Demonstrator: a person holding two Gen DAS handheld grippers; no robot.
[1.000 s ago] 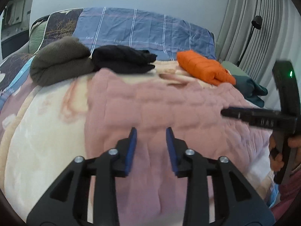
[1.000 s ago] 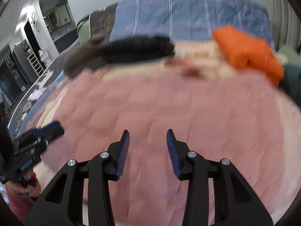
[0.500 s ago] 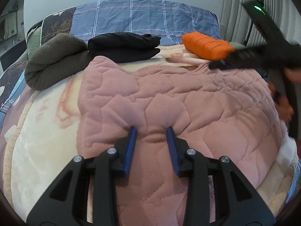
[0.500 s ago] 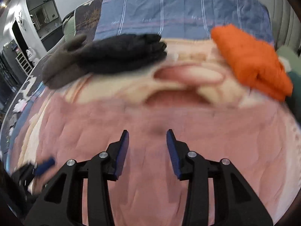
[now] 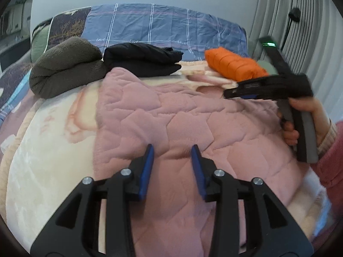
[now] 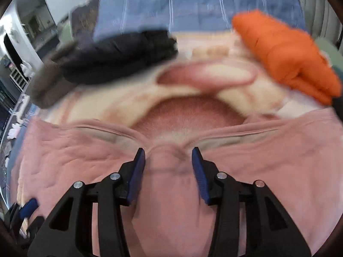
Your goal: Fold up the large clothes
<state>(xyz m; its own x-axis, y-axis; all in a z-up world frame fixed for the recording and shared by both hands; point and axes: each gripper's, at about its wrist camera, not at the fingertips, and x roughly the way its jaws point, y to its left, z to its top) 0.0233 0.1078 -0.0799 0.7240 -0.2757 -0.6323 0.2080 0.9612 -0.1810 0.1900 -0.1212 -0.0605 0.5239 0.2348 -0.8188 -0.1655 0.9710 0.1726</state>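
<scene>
Pink quilted garment (image 5: 171,115) lies spread flat on the bed (image 5: 42,171), over a cream blanket. Its neckline (image 6: 167,143) faces the far end, where three folded items sit in a row: grey fleece (image 5: 64,72), black jacket (image 5: 141,60), orange jacket (image 5: 233,66).

Left hand-held gripper (image 5: 171,162): jaws apart, holding nothing, low over the middle of the garment. Whether the fingertips touch the fabric cannot be told.

Right hand-held gripper (image 6: 168,165): jaws apart, straddling a small ridge of fabric just below the neckline; not closed on it. This view is motion-blurred, so contact is uncertain. In the left view the same tool (image 5: 268,87) appears near the collar end, carried by the right hand (image 5: 304,120).

Assessment: the step in hand appears to be taking hold at the collar to begin a fold.

Recommendations:
- Close the right jaws on the collar seam, not on the single quilted layer below it; the seam is thicker and should slip less.
- Catch both layers, or the back panel will likely lag.
- Let the left tool pin or grip the fabric along the intended fold line, so that the crease forms straight.
- Lift low and carry evenly; the garment is bulky and may drag the blanket.
</scene>
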